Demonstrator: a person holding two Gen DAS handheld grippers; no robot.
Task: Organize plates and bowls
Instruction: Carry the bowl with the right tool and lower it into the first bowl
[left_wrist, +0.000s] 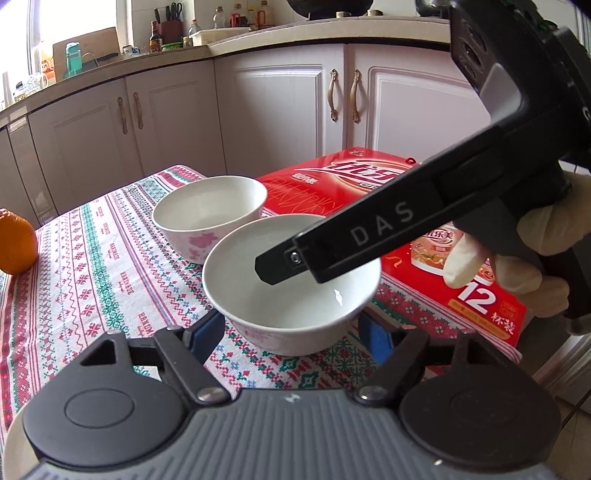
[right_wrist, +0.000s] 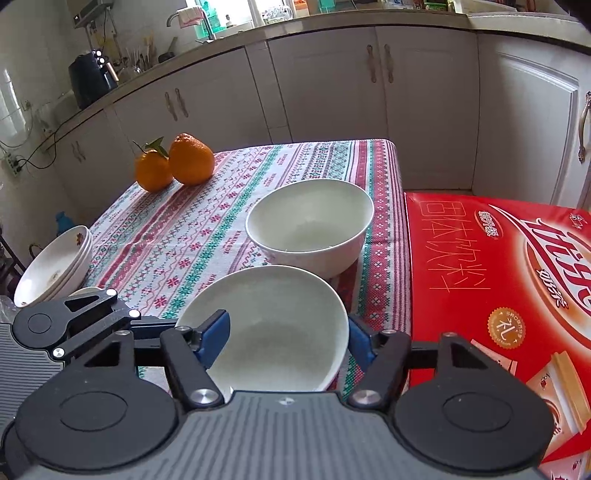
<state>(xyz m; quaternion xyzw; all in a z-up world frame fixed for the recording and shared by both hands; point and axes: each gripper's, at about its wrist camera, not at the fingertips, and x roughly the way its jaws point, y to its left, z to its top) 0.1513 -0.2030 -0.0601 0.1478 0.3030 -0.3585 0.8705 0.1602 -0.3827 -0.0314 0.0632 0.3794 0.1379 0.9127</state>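
Gripping the near bowl (right_wrist: 273, 354) in the right claw (right_wrist: 286, 332), I judge stacking in hand. Left claw (left_wrist: 290, 330) flanks the same bowl; contact unclear. Next move: lift clear, nest squarely into the far bowl (right_wrist: 310, 225) just behind.
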